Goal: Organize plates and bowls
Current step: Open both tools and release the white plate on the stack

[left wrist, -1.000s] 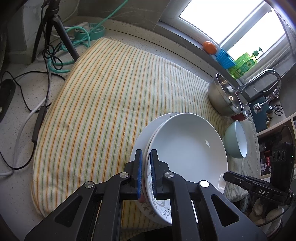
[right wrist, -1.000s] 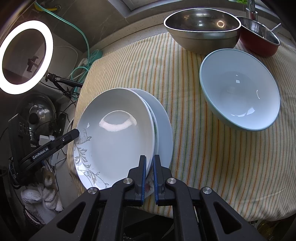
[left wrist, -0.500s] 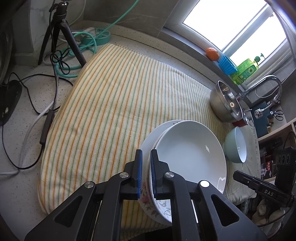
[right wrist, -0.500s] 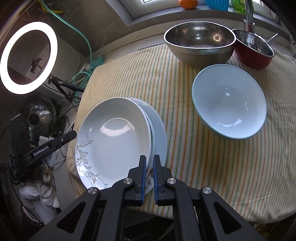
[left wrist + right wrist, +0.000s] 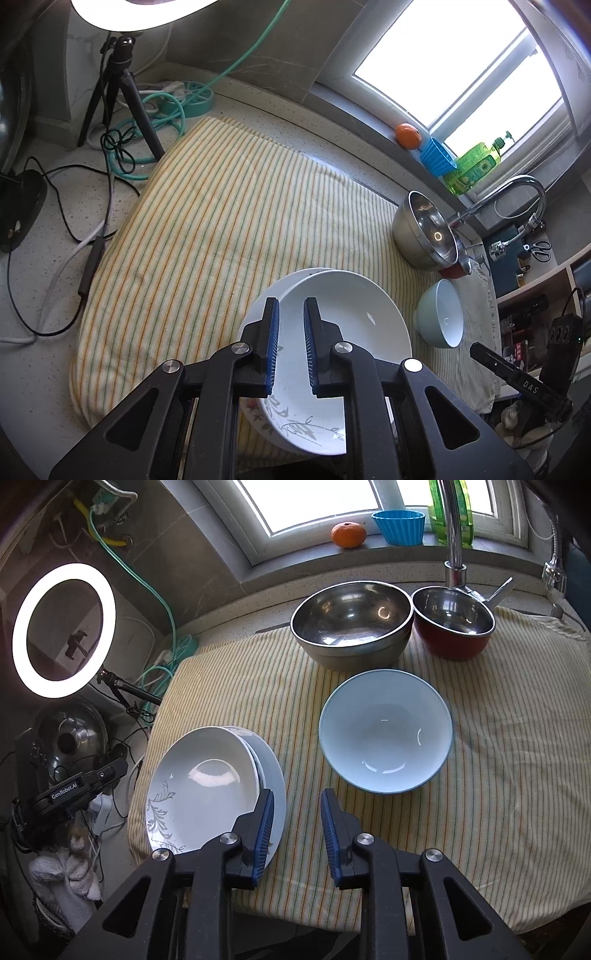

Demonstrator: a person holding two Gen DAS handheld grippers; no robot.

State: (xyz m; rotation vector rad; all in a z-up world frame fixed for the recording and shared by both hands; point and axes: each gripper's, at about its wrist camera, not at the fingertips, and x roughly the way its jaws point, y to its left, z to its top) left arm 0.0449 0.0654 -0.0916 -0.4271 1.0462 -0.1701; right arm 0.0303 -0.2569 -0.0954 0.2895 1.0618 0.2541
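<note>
Plates [image 5: 207,775] stacked on striped cloth [image 5: 480,775], both jaws opening with nothing gripped; blue bowl [image 5: 386,731] and steel bowl [image 5: 351,622] left unsorted.

Striped cloth [image 5: 498,775] covers the counter [image 5: 44,369]. Lit ring light [image 5: 63,629] stands far left on a black tripod [image 5: 122,85], with teal cable [image 5: 162,114] coiled by its feet and black cables [image 5: 55,206] trailing over the counter. On the window sill [image 5: 388,559], left to right: orange [image 5: 348,534], blue cup [image 5: 398,527], green bottle [image 5: 448,511]. Chrome tap [image 5: 455,535] rises at far right. Scissors [image 5: 540,250] lie on a shelf past the tap. White rag [image 5: 66,882] is bunched near left, below the counter edge.
</note>
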